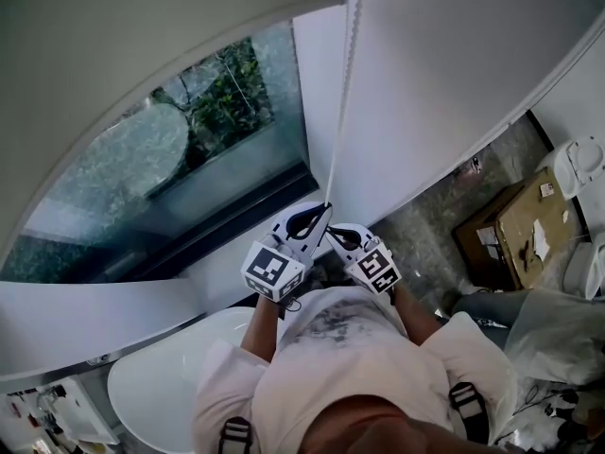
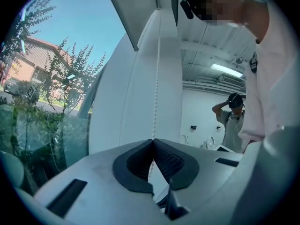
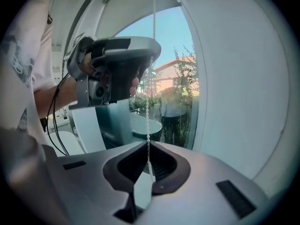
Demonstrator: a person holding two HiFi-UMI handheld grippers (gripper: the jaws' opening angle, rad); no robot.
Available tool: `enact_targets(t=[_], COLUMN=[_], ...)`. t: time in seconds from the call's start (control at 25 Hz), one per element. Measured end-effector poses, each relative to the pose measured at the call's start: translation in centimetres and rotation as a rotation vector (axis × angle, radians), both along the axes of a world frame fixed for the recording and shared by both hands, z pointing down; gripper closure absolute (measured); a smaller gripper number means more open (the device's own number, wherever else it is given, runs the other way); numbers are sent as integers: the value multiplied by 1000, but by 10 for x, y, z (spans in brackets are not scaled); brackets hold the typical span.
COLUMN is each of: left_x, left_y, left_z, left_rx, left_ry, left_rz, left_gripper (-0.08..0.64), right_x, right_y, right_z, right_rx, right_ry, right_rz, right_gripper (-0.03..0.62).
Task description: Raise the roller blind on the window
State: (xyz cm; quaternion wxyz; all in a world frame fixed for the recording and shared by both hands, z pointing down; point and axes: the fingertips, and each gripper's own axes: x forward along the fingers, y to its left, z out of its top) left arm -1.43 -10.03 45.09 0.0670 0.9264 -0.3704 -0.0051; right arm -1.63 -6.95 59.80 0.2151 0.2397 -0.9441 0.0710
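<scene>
The grey-white roller blind (image 1: 113,55) covers the upper part of the window (image 1: 189,149), with trees and a round table showing below its curved lower edge. A white bead chain (image 1: 342,93) hangs down beside the white wall. My left gripper (image 1: 324,208) is shut on the bead chain (image 2: 157,78), which runs straight up from its closed pads (image 2: 153,140). Just below it, my right gripper (image 1: 333,232) is shut on the same chain (image 3: 147,121), which enters its jaws (image 3: 149,144). The left gripper (image 3: 117,64) shows above in the right gripper view.
A white sill (image 1: 95,320) and a white basin (image 1: 170,376) lie below left. A cardboard box (image 1: 515,230) and white fixtures (image 1: 577,164) stand on the floor at right. Another person (image 2: 233,121) stands in the room behind.
</scene>
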Motion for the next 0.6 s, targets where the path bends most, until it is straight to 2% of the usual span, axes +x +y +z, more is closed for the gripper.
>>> enact_targets(t=[0.24,0.44,0.6], left_x=[-3,-5,-7], left_y=[-7,-10,-14], left_z=[0,-2,-3], left_rx=[4,3,3], left_ry=[5,20,20], left_rz=[-13,-28,-32], left_gripper=[554,554,554], right_x=[7,20,20], right_y=[-3,-9,-11], right_z=[-56,-111,-165], right_rx=[32,107,174], right_ry=[-132,-158,-219], right_rz=[14,59,67], right_gripper=[529,529,529])
